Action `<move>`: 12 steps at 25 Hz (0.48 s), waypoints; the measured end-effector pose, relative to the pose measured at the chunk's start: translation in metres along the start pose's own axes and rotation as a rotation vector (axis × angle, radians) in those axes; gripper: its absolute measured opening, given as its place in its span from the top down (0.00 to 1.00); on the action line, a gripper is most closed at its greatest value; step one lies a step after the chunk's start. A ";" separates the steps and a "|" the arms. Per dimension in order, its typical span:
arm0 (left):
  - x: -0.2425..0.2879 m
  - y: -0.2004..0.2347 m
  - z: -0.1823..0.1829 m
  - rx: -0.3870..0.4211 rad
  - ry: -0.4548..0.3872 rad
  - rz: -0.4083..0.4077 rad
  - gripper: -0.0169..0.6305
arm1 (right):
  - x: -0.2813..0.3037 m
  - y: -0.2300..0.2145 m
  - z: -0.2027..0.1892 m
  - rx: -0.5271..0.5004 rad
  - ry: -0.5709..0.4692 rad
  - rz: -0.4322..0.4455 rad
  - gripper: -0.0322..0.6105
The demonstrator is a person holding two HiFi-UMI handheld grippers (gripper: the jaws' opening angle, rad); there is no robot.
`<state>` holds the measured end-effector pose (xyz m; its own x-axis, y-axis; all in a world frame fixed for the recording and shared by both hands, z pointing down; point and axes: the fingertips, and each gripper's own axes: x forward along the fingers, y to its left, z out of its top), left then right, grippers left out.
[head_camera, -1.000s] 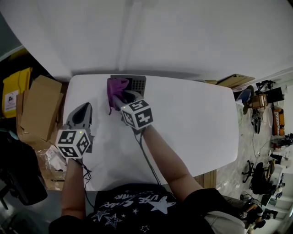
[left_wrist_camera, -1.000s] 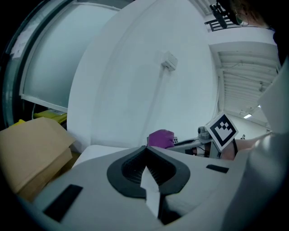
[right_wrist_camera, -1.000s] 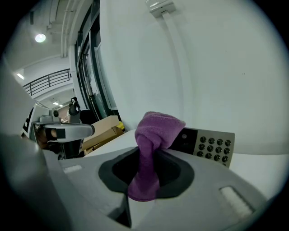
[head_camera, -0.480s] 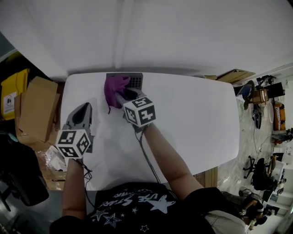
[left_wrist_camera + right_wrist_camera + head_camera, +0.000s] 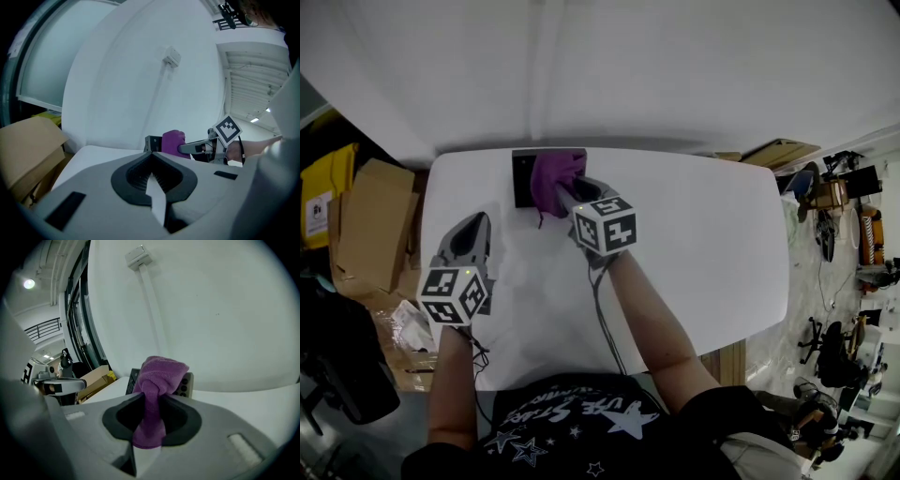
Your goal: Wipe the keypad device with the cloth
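Wiping looks under way: the right gripper (image 5: 570, 195) is clamped on the purple cloth (image 5: 555, 176), which bunches over the right half of the keypad device (image 5: 523, 178) at the table's (image 5: 703, 244) 11 o'clock edge. The left gripper (image 5: 472, 225), jaws together on nothing, rests at the device's 7 o'clock. Next, I judge, comes a pressed sweep toward 9 o'clock over the uncovered part.

White lettering on the person's dark shirt (image 5: 581, 412) is too blurred to read; nothing else legible.
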<state>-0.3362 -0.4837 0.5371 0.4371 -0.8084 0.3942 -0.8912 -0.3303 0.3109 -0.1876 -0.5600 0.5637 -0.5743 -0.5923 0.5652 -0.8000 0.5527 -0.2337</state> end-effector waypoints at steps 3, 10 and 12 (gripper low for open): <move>0.001 -0.002 0.000 0.001 -0.001 -0.007 0.96 | -0.007 -0.013 -0.002 0.014 -0.001 -0.031 0.81; 0.004 -0.015 0.000 0.002 -0.003 -0.026 0.96 | -0.024 -0.038 -0.012 0.049 0.005 -0.083 0.81; 0.002 -0.016 0.001 0.001 -0.007 -0.028 0.96 | -0.029 -0.042 -0.016 0.053 0.008 -0.097 0.81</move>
<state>-0.3212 -0.4803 0.5323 0.4609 -0.8022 0.3797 -0.8789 -0.3531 0.3207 -0.1350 -0.5569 0.5697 -0.4926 -0.6364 0.5936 -0.8599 0.4609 -0.2194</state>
